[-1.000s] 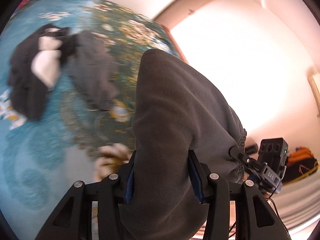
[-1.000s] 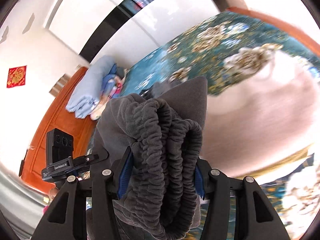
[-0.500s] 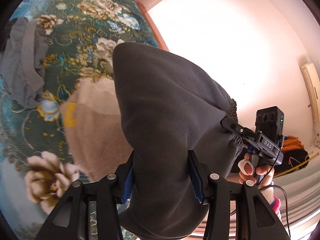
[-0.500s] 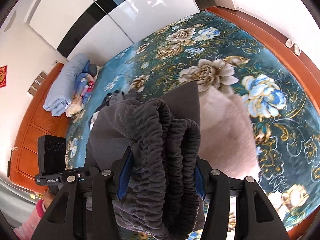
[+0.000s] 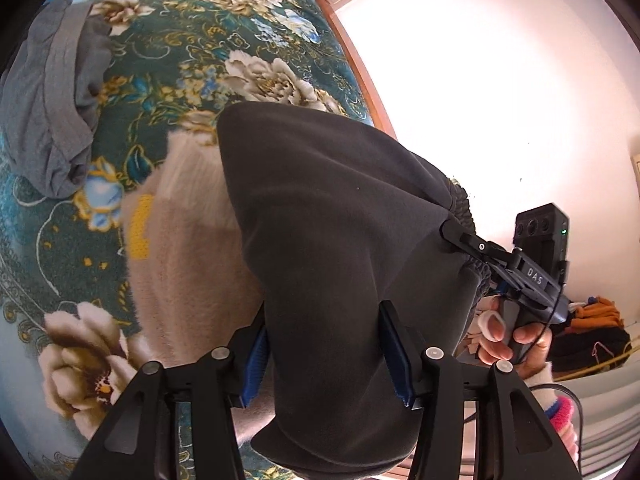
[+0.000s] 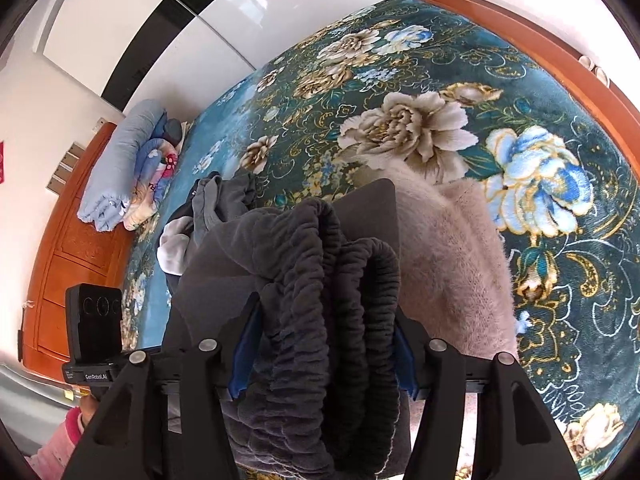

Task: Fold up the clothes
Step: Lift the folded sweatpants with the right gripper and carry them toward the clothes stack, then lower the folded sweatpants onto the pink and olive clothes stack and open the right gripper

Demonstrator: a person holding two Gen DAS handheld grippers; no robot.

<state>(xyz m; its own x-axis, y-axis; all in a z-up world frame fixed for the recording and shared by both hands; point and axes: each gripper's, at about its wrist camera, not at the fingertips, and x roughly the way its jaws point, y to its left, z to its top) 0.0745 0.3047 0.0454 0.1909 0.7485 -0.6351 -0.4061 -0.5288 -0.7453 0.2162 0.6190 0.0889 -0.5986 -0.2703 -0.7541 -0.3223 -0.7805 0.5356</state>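
Folded dark grey pants [image 5: 340, 240] gripped in both jaws, lately eased wider; carried right above beige sweater [image 6: 452, 248] on bed [image 6: 560, 100].

The left gripper [image 5: 326, 354] clamps a folded dark grey fleece garment [image 5: 340, 248], its jaws just easing wider, above a beige fuzzy sweater [image 5: 180, 248] on the floral bedspread [image 5: 168, 64]; right gripper [image 5: 516, 268] grips the far end.
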